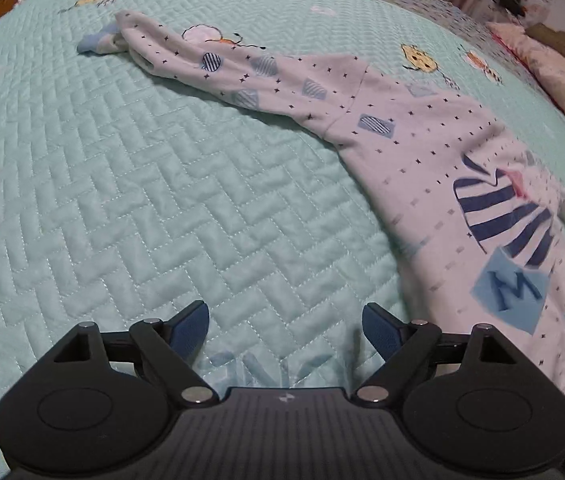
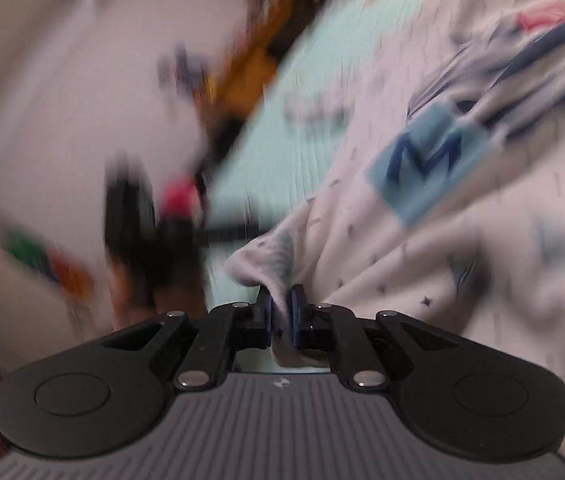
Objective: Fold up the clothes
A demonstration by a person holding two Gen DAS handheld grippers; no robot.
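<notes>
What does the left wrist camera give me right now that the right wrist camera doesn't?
Left wrist only: the shirt's long sleeve stretched across the bee-print quilt, and the left gripper open above bare quilt, nothing between its fingers.

Right wrist only: the right gripper shut on a bunched edge of the shirt; everything beyond it is badly motion-blurred.

Both: the pale star-print shirt with its blue M patch and navy stripes, lying on the mint quilt.

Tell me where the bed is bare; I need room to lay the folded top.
The widest bare patch is the mint quilt between the open left tool and the outstretched sleeve of the white patterned top. To the right it is crowded: the top's body, then pillows along the edge. The right tool pinches the top's hem.
</notes>
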